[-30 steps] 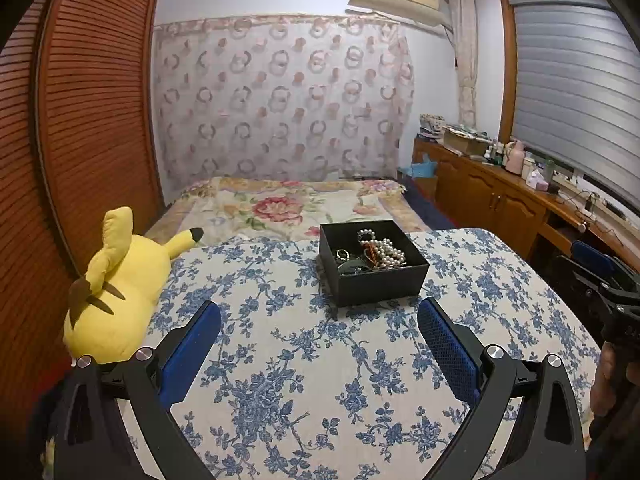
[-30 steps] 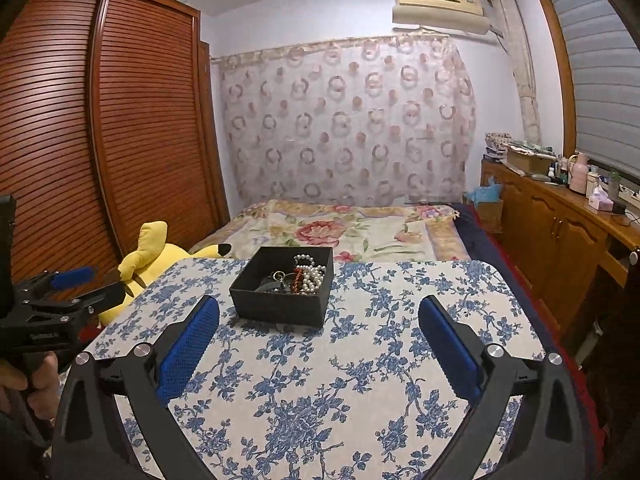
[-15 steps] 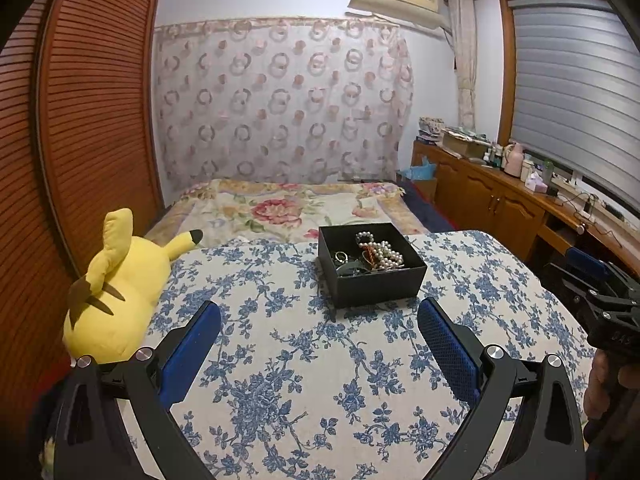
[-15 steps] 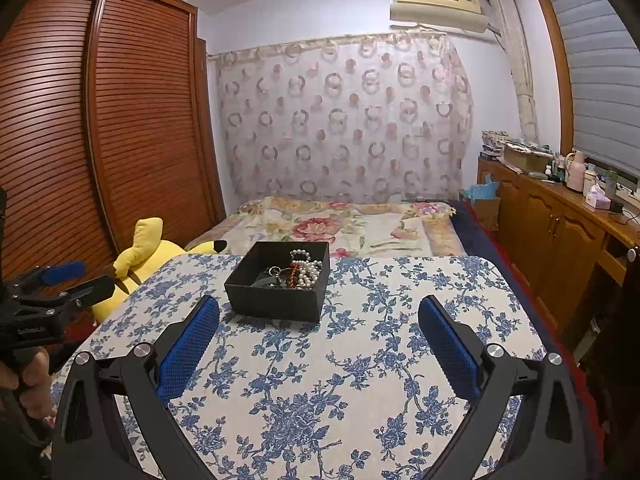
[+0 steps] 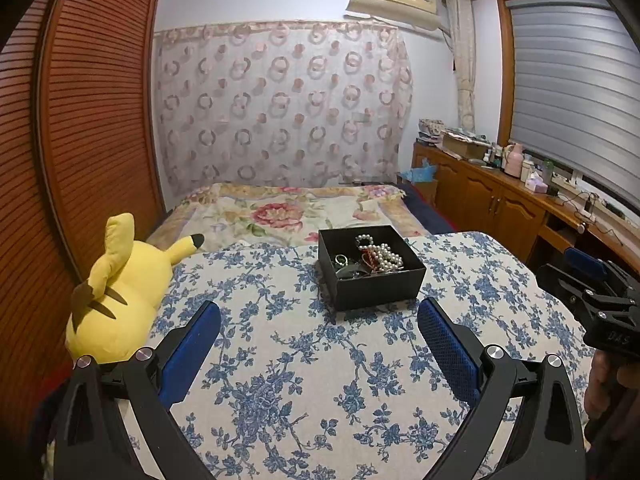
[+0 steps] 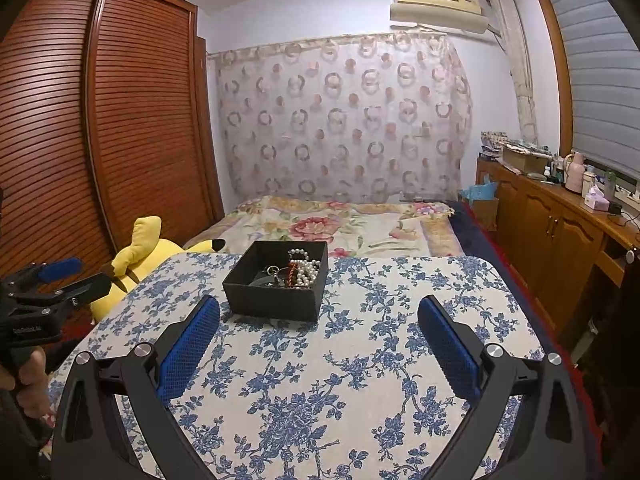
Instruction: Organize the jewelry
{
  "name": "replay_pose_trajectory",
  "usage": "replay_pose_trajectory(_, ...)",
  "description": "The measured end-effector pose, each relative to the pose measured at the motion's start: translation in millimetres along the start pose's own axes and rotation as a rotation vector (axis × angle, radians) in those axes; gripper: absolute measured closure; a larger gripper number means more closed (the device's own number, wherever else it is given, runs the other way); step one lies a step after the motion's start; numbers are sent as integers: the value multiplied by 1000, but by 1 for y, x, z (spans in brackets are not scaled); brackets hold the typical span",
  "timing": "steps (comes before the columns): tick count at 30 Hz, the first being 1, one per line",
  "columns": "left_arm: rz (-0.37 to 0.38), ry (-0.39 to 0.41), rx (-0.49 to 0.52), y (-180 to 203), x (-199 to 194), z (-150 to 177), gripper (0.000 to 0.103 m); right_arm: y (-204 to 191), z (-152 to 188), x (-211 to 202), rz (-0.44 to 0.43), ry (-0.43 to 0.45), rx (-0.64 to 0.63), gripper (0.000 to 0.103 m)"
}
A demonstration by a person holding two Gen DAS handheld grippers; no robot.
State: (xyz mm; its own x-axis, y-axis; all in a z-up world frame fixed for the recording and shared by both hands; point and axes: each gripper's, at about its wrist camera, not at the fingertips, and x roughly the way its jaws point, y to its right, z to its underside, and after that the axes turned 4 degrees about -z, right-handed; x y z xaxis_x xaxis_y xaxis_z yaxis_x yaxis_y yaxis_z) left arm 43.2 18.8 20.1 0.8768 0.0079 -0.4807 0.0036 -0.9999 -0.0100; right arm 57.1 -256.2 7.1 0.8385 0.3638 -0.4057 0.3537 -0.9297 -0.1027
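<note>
The black box (image 5: 370, 266) sits mid-table (image 5: 280, 360), pearls (image 5: 380, 254) heaped inside — reachable from both sides. The left gripper (image 5: 319, 332) and right gripper (image 6: 319, 330) hover apart and empty, likely poised for picking.

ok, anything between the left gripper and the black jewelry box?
Nothing: in the left wrist view, only bare blue-floral cloth lies between the open left gripper and the black jewelry box.

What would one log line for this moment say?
left claw: open, empty | right claw: open, empty | black box: on floral cloth, holds pearls | stage: approach
</note>
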Motion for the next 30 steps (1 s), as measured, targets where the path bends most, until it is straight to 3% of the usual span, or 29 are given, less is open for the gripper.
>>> replay_pose_trajectory(30, 5, 5, 0, 5, -3, -3, 8, 3, 2, 0, -2, -2, 4, 3)
